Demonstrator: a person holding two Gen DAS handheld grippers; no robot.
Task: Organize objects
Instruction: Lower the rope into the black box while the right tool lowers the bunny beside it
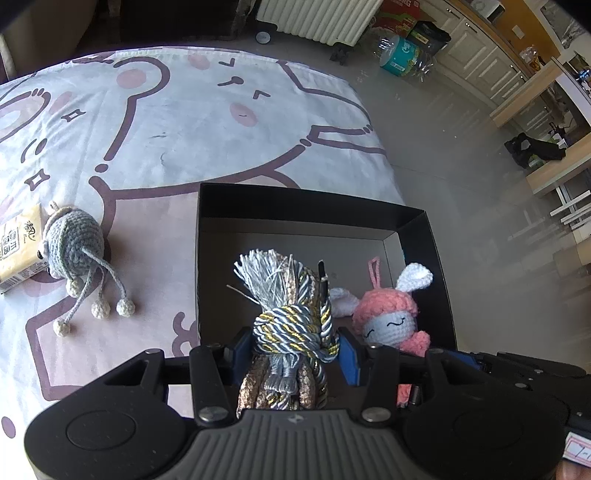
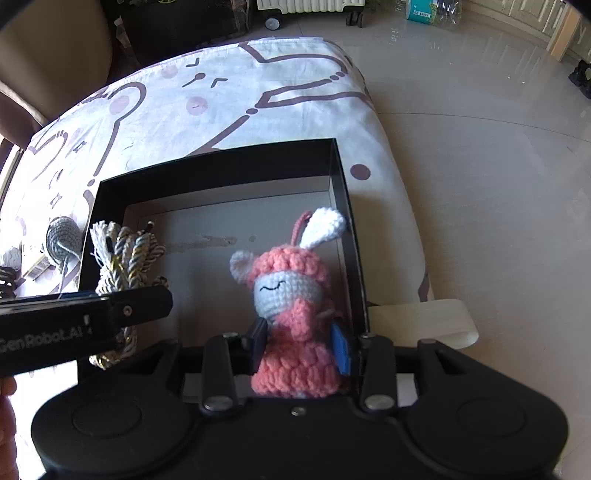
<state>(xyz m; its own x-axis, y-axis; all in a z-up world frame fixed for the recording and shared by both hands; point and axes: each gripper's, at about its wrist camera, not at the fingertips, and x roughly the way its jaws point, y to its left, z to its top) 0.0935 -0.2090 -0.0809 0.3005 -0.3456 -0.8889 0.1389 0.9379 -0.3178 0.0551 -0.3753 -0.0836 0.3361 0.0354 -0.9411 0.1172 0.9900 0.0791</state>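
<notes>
My left gripper (image 1: 293, 354) is shut on a knotted grey, gold and silver tassel cord (image 1: 291, 321), held over the near left part of a black open box (image 1: 306, 201). My right gripper (image 2: 301, 345) is shut on a pink crochet bunny doll (image 2: 291, 291) with white ears, held upright inside the same box (image 2: 221, 166) near its right wall. The doll also shows in the left wrist view (image 1: 391, 321), and the cord in the right wrist view (image 2: 125, 254). A grey crochet toy (image 1: 75, 247) with dangling bobble legs lies on the cloth left of the box.
The box stands on a table covered with a white cartoon-print cloth (image 1: 207, 122). A yellow tissue pack (image 1: 18, 243) lies at the far left beside the grey toy. The table edge and tiled floor (image 2: 480, 166) are to the right; a radiator (image 1: 314, 16) stands beyond.
</notes>
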